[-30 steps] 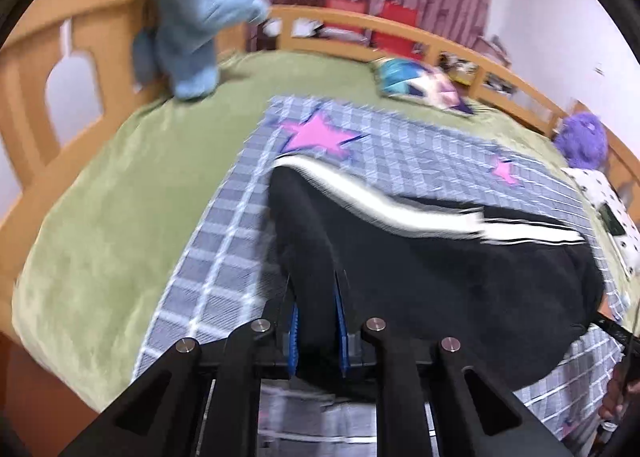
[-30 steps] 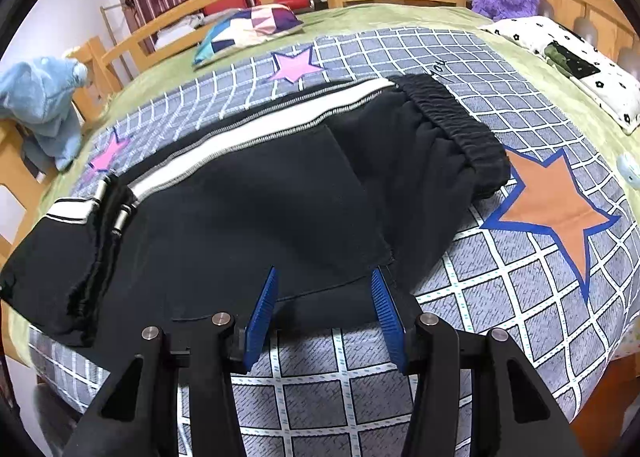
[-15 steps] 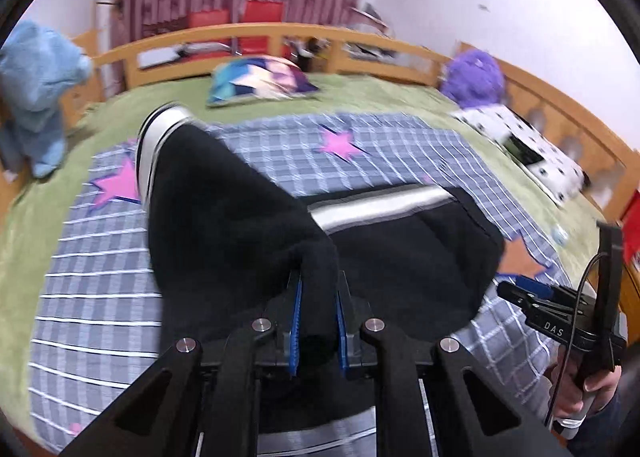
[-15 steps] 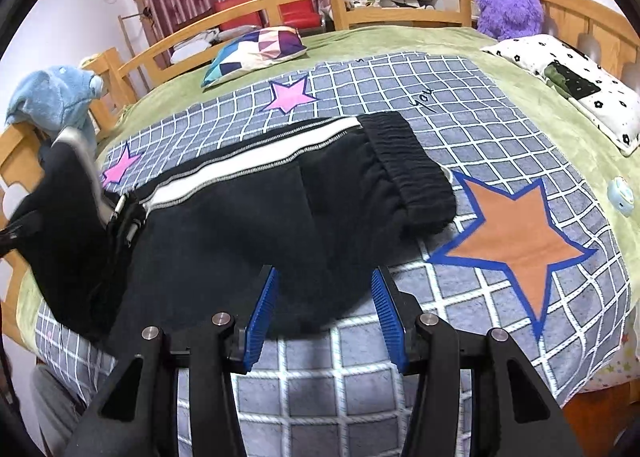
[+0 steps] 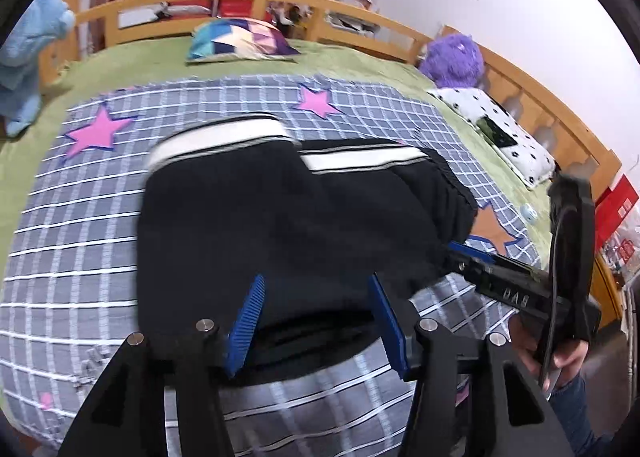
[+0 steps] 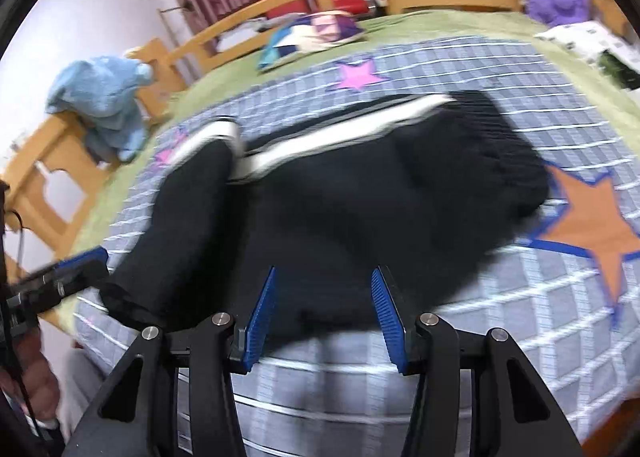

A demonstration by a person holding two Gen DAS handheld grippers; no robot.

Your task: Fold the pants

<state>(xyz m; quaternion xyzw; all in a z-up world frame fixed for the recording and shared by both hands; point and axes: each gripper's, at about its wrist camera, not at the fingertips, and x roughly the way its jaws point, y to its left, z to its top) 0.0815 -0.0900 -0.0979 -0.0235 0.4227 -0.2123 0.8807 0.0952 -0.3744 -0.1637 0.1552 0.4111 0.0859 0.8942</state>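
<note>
The left gripper (image 5: 316, 321) is hovering low, fingers spread apart, over the folded black pants (image 5: 280, 217) at frame centre. The right gripper (image 6: 324, 317) is hanging likewise, blue pads apart and holding nothing, above the checked blanket (image 6: 520, 297).

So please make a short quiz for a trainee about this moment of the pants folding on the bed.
1. True or false: the left gripper is shut on the black pants.
2. Which colour is the star beside the waistband, seen from the right wrist? A pink, B orange, C green.
3. Fill in: the pants lie on a checked ____.

Key:
1. False; both it and the right gripper are open.
2. B, the orange star.
3. Blanket.
</note>
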